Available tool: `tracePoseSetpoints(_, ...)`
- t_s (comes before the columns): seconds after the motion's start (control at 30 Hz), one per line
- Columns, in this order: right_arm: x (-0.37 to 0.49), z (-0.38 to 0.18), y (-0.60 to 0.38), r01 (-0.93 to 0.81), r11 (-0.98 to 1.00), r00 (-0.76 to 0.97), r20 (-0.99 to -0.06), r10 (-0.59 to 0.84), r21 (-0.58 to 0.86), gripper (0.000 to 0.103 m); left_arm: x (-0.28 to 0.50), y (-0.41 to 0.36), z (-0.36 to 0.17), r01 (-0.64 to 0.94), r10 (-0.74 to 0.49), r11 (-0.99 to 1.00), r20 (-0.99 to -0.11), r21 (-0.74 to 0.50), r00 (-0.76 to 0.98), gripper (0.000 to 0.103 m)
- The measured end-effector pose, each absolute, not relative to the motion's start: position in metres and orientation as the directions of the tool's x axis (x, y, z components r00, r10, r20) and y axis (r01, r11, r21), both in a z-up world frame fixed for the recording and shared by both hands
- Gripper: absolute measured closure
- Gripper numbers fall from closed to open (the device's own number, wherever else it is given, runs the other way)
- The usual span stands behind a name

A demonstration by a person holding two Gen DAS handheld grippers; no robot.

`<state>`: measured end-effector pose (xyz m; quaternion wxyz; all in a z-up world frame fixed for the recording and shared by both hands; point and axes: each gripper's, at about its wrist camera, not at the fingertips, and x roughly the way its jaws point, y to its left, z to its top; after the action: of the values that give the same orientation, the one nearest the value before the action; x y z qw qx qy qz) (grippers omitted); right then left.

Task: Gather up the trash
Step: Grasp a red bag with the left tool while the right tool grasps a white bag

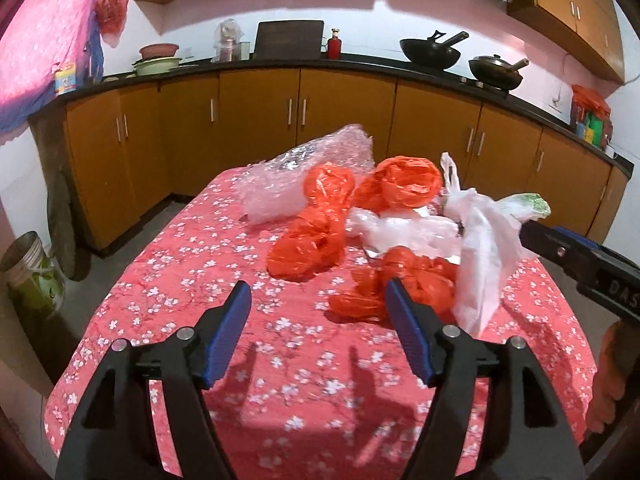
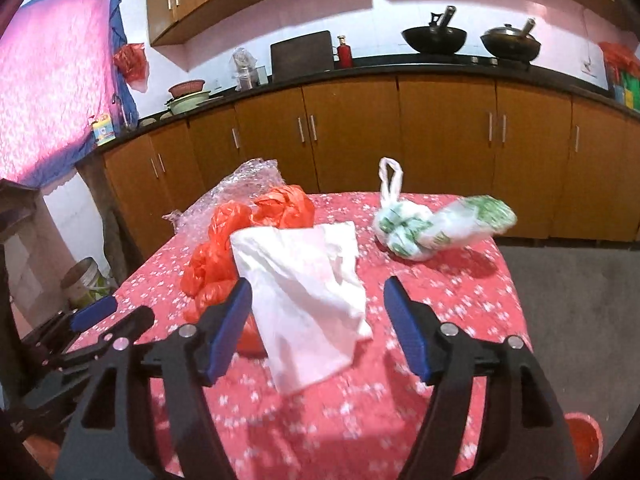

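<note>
**Trash on the floral desk: both grippers spread wide, nothing held**

- Desk (image 1: pixel 168 280): covered in a red cloth with white blossoms; carries all the trash listed below.
- Left gripper (image 1: pixel 318 312): fingers spread wide, nothing between them; it hangs above the near part of the cloth, its right finger in front of the nearest red bag.
- Right gripper (image 2: pixel 318 312): fingers spread wide; the white bag sits in the gap between them, but no contact with either finger can be made out. In the left wrist view this gripper enters from the right edge.
- White bag (image 2: pixel 304 292): flat, crumpled plastic, lying partly over the red bags.
- Red bags (image 1: pixel 308 236): several crumpled orange-red plastic bags, clustered mid-desk, touching one another.
- Bubble wrap (image 1: pixel 304 168): clear bundle at the far left of the pile, just behind the red bags.
- Green-printed bag (image 2: pixel 424 228): white with green print, knotted handles upright, on the far right of the desk, apart from the red pile.
- Surroundings: wooden cabinets (image 1: pixel 256 120) behind the desk, two dark pans (image 2: pixel 434 38) on the black top above them.
</note>
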<state>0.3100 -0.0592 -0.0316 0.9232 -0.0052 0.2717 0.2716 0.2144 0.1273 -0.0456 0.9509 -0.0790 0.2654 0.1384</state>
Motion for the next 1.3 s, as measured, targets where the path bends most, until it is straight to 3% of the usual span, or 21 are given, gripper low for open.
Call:
tracePoseSetpoints(0.17, 0.322, -0.041, -0.041, -0.511, 0.849, 0.693, -0.52, 0.5, 0.134, 0.034, 0.217, 0.137, -0.049, -0.308, 0.229, 0.949, -0.519, -0.07, 0.824, 0.032)
tracePoseSetpoints(0.23, 0.326, -0.046, -0.036, -0.506, 0.854, 0.695, -0.53, 0.486, 0.12, 0.04, 0.219, 0.14, -0.049, -0.311, 0.232, 0.948, -0.516, -0.069, 0.825, 0.032)
tracePoseSetpoints(0.3, 0.329, -0.052, -0.032, -0.498, 0.861, 0.695, -0.546, 0.467, 0.103, 0.064, 0.221, 0.142, -0.049, -0.313, 0.235, 0.947, -0.512, -0.071, 0.826, 0.032)
tracePoseSetpoints(0.4, 0.331, -0.058, -0.032, -0.49, 0.867, 0.697, -0.556, 0.453, 0.093, 0.091, 0.224, 0.142, -0.049, -0.307, 0.227, 0.948, -0.506, -0.08, 0.832, 0.032)
tracePoseSetpoints(0.47, 0.33, -0.058, -0.035, -0.484, 0.87, 0.704, -0.549, 0.452, 0.096, 0.097, 0.227, 0.139, -0.048, -0.296, 0.217, 0.952, -0.502, -0.083, 0.838, 0.032)
tracePoseSetpoints(0.8, 0.32, -0.053, -0.063, -0.424, 0.898, 0.753, -0.505, 0.422, 0.118, 0.099, 0.25, 0.109, -0.046, -0.225, 0.15, 0.97, -0.506, -0.09, 0.849, 0.032)
tracePoseSetpoints(1.0, 0.318, -0.049, -0.078, -0.393, 0.911, 0.77, -0.498, 0.399, 0.122, 0.099, 0.269, 0.094, -0.055, -0.201, 0.149, 0.979, -0.557, -0.033, 0.817, 0.033)
tracePoseSetpoints(1.3, 0.315, -0.052, -0.085, -0.373, 0.92, 0.777, -0.502, 0.379, 0.117, 0.099, 0.29, 0.089, -0.066, -0.182, 0.12, 0.983, -0.627, -0.035, 0.769, 0.073)
